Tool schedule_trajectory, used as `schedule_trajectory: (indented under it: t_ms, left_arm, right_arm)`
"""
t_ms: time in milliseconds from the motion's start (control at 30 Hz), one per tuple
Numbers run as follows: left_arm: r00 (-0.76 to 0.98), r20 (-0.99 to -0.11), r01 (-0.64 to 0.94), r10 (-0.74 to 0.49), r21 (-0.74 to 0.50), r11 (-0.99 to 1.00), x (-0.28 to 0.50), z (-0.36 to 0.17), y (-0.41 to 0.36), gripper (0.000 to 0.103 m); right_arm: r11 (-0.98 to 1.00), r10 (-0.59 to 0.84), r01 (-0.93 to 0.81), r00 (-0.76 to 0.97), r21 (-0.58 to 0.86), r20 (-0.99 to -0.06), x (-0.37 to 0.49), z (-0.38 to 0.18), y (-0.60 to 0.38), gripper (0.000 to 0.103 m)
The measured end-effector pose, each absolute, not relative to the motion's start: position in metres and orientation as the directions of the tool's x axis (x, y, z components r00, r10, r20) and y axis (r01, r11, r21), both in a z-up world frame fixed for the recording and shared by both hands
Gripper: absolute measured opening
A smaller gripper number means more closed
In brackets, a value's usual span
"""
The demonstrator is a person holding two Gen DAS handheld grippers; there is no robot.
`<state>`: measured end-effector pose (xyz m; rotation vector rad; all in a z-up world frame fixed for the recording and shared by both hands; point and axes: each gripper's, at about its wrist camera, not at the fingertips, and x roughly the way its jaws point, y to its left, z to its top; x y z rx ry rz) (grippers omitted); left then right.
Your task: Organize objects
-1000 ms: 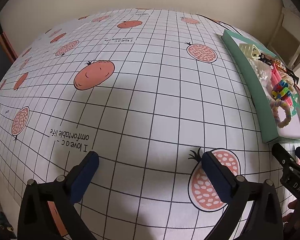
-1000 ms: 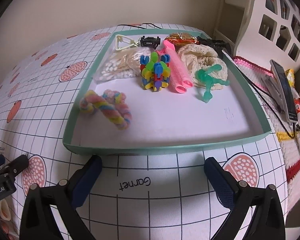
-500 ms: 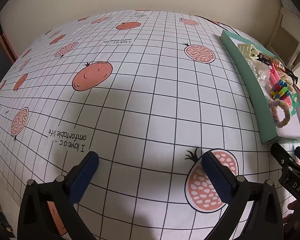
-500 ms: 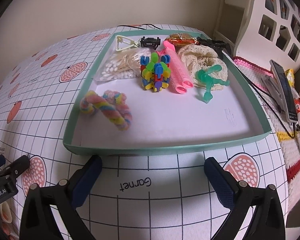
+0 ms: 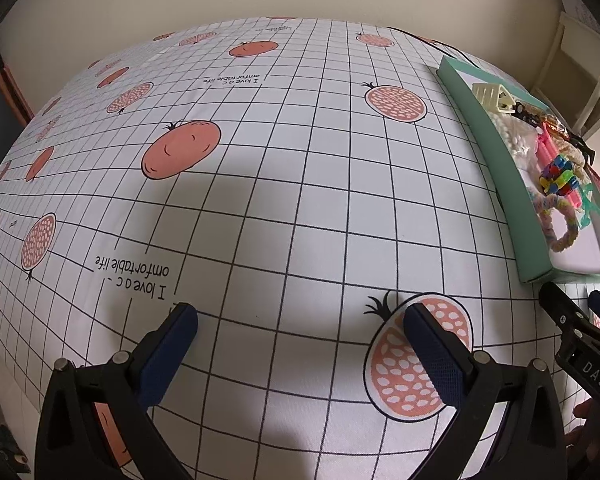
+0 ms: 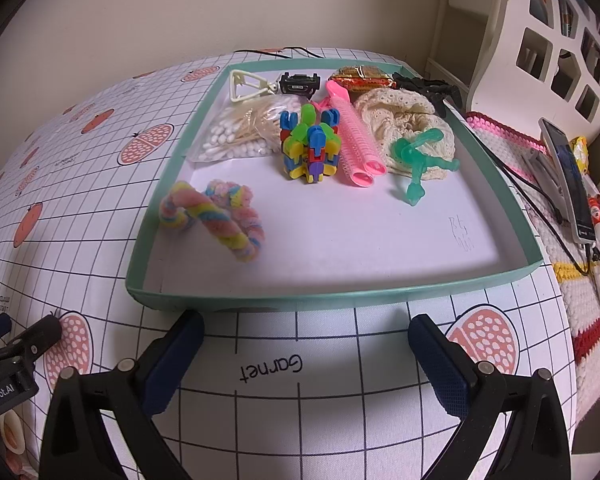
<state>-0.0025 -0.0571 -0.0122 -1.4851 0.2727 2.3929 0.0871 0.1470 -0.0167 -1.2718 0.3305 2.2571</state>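
A shallow teal tray [image 6: 340, 300] lies on the checked cloth right in front of my right gripper [image 6: 305, 338], which is open and empty. Inside the tray are a pastel fuzzy twisted ring [image 6: 216, 216], a bag of cotton swabs [image 6: 240, 136], a multicoloured block toy [image 6: 310, 148], pink hair rollers [image 6: 354, 136], a green plastic piece [image 6: 418, 160] on a cream lace cloth [image 6: 400, 120], a cream clip [image 6: 248, 84], a black clip [image 6: 300, 82] and a snack packet [image 6: 360, 74]. My left gripper [image 5: 300, 334] is open and empty over bare cloth; the tray [image 5: 488, 152] is at its right.
The checked cloth with orange fruit prints [image 5: 260, 200] spreads wide to the left. A white lattice shelf [image 6: 548, 52] stands at the back right. A phone on a cable [image 6: 568, 176] and small items lie on a knitted mat [image 6: 572, 280] right of the tray.
The left view has shifted slightly, so the cloth pattern sits a little lower and further left. The right gripper and tray contents have not moved.
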Motion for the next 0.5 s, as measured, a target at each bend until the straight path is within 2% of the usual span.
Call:
schedule_trajectory:
  t_ms: [500]
  left_arm:
    - [-0.413, -0.896, -0.359, 0.161, -0.002, -0.934, -0.0016, -0.0116, -0.0570, 0.103]
  right_arm:
    - [-0.834, 0.320, -0.550, -0.421, -0.042, -0.849, 0.0875, -0.0156, 0.1488, 0.103]
